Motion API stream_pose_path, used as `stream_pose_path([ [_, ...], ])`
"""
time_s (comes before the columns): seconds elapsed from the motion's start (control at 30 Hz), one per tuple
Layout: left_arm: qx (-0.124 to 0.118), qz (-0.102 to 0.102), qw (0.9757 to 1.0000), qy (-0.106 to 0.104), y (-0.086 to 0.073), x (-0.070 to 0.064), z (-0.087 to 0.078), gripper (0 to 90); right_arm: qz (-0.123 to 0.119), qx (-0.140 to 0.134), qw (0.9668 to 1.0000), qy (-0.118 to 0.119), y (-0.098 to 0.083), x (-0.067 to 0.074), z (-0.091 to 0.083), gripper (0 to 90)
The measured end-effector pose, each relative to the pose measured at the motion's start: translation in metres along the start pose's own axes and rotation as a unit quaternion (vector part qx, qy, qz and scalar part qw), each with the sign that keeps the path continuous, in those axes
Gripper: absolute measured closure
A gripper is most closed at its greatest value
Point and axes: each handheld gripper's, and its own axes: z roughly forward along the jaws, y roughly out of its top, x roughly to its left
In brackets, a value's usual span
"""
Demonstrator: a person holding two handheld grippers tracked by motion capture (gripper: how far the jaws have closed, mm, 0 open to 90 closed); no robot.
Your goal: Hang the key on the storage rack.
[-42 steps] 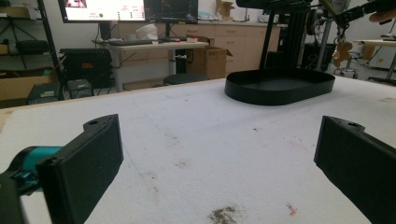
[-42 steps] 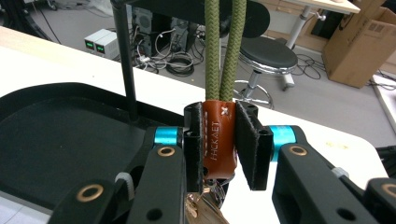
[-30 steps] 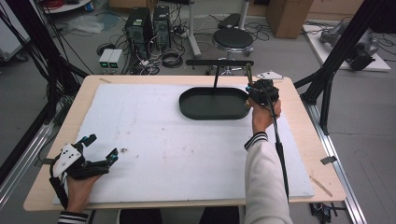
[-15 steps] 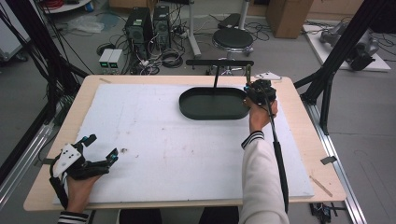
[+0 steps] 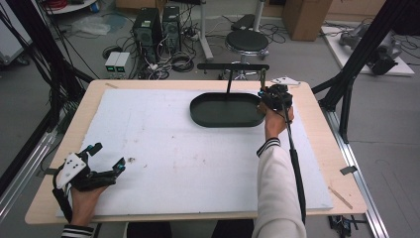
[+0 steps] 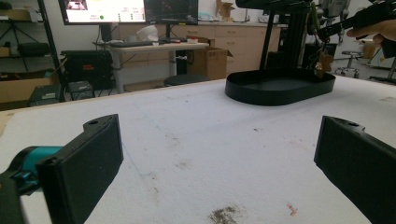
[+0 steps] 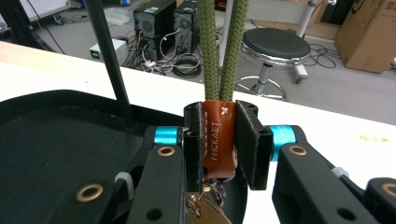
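Right gripper [image 7: 219, 140] fingers pinching leather key fob [image 7: 217, 140], cord running upward to stand; tray [image 7: 56, 154] directly below-left. Left gripper [image 5: 94, 166] fingers spread, idle, well apart.

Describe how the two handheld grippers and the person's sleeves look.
The left gripper is black with a white top plate and teal accents by its broad, flat black jaws. The right gripper is black too, with bright blue collars and brass-coloured rivets; a thick black cable trails from it. The right sleeve is white with a dark striped cuff.

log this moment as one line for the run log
right gripper: shut on leather key strap | green cord: hangs from stand | above black tray | left gripper: open, idle on table
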Motion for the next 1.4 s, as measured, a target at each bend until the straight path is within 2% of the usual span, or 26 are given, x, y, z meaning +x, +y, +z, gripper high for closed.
stream_pose_path([
  [0.23,-0.002,-0.002,1.0000,0.000,0.000,0.000,0.000,1.7,0.000,-0.007,0.9999,0.012,-0.002,-0.002,0.005,69.2],
  [0.27,-0.001,-0.001,1.0000,0.000,0.000,0.000,0.000,1.7,0.000,-0.006,0.9999,0.015,-0.003,-0.003,0.006,56.1],
  [0.3,-0.001,0.000,1.0000,0.000,0.000,0.000,0.000,1.7,0.000,-0.006,0.9999,0.015,-0.003,-0.003,0.006,56.1],
  [0.33,-0.001,0.000,1.0000,0.000,0.000,0.000,0.000,1.7,0.008,0.000,0.9999,0.011,-0.005,-0.005,0.008,30.0],
  [0.37,0.000,0.000,1.0000,0.000,0.000,0.000,0.000,1.7,0.008,0.000,0.9999,0.011,-0.005,-0.005,0.008,30.0],
  [0.4,0.000,0.000,1.0000,-0.001,0.000,0.000,0.000,1.7,0.022,0.004,0.9997,0.002,-0.007,-0.006,0.009,5.8],
  [0.47,-0.001,-0.002,1.0000,0.000,0.000,0.000,0.000,1.7,0.023,0.008,0.9997,0.002,-0.008,-0.006,0.009,0.4],
  [0.53,-0.001,-0.002,1.0000,0.000,0.000,0.000,0.000,1.7,0.015,-0.003,0.9995,0.029,-0.007,-0.002,0.001,0.3],
  [0.57,-0.001,-0.002,1.0000,0.000,0.000,0.000,0.000,1.7,0.015,-0.003,0.9995,0.029,-0.007,-0.002,0.001,0.3],
  [0.63,-0.002,-0.003,1.0000,0.000,0.000,0.000,0.000,1.7,0.001,-0.027,0.9978,0.061,-0.004,0.004,-0.014,0.3],
  [0.67,-0.004,-0.004,1.0000,0.000,0.000,0.000,0.000,1.7,0.001,-0.027,0.9978,0.061,-0.004,0.004,-0.014,0.3],
  [0.7,-0.004,-0.003,1.0000,0.000,0.000,0.000,-0.001,1.7,-0.002,-0.036,0.9968,0.072,-0.004,0.006,-0.020,0.3],
  [0.73,-0.005,-0.002,1.0000,0.000,0.000,0.000,-0.001,1.7,-0.005,-0.050,0.9938,0.099,-0.005,0.009,-0.031,0.2],
  [0.77,-0.005,-0.002,1.0000,0.000,0.000,0.000,-0.001,1.7,-0.005,-0.050,0.9938,0.099,-0.005,0.009,-0.031,0.2],
  [0.83,-0.004,-0.003,1.0000,0.000,0.000,0.000,0.000,1.7,-0.014,-0.061,0.9907,0.120,-0.008,0.010,-0.044,0.3],
  [0.87,-0.004,-0.003,1.0000,0.000,0.000,0.000,0.000,1.7,-0.027,-0.073,0.9878,0.135,-0.013,0.011,-0.059,0.3],
  [0.93,-0.003,0.000,1.0000,-0.001,0.000,0.000,0.000,1.7,-0.028,-0.094,0.9842,0.148,-0.019,0.011,-0.075,0.3],
  [0.97,-0.003,0.000,1.0000,-0.001,0.000,0.000,0.000,1.7,-0.028,-0.094,0.9842,0.148,-0.019,0.011,-0.075,0.3],
  [1.0,-0.003,0.001,1.0000,0.000,0.000,0.000,0.000,1.7,-0.031,-0.118,0.9787,0.165,-0.026,0.009,-0.090,0.3],
  [1.07,-0.003,0.003,1.0000,0.001,0.000,-0.001,0.000,1.7,-0.039,-0.113,0.9760,0.182,-0.030,0.009,-0.102,0.3],
  [1.13,-0.002,0.006,1.0000,0.000,0.000,-0.001,0.000,1.7,-0.051,-0.144,0.9687,0.195,-0.039,0.009,-0.115,0.3],
  [1.17,-0.002,0.007,1.0000,0.000,0.000,-0.001,0.000,1.7,-0.051,-0.144,0.9687,0.195,-0.039,0.009,-0.115,0.3],
  [1.2,-0.005,0.008,1.0000,0.001,0.000,-0.002,-0.001,1.7,-0.053,-0.154,0.9637,0.212,-0.048,0.009,-0.122,0.3],
  [1.23,-0.008,0.010,0.9999,0.002,-0.001,-0.002,-0.001,1.7,-0.053,-0.154,0.9637,0.212,-0.048,0.009,-0.122,0.3],
  [1.27,-0.008,0.011,0.9999,0.002,-0.001,-0.003,-0.001,1.7,-0.051,-0.162,0.9605,0.220,-0.059,0.009,-0.128,0.3],
  [1.4,-0.002,0.012,0.9999,0.002,0.000,-0.003,0.000,1.7,-0.045,-0.173,0.9577,0.226,-0.078,0.008,-0.133,0.3],
])
